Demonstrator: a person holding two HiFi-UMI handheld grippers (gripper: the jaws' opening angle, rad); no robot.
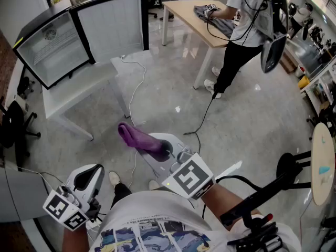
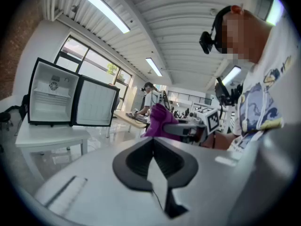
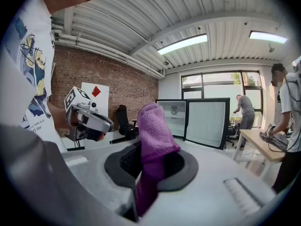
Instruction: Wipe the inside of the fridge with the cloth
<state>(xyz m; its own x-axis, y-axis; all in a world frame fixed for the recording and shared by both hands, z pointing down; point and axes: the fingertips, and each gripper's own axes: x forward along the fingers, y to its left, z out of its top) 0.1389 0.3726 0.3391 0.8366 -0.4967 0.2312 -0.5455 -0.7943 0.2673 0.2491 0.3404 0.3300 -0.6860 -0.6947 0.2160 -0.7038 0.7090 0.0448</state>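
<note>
Jaws of the right gripper [image 3: 151, 166] pinch the purple cloth [image 3: 154, 124], those of the left gripper [image 2: 151, 163] meet on nothing — the open fridge [image 1: 55, 51] stands well ahead, so wiping seems unstarted.

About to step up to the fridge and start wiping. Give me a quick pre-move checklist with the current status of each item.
1. Purple cloth clamped in the right hand-held gripper: ok.
2. Left hand-held gripper free, jaws together on nothing: ok.
3. Fridge door swung open, inside exposed: ok.
4. Fridge steady on the white table: cannot tell.
5. Floor path free: not ok, a white cable trails across it toward the feet.
6. Cloth within reach of the fridge: not ok, it is well short of it.
</note>
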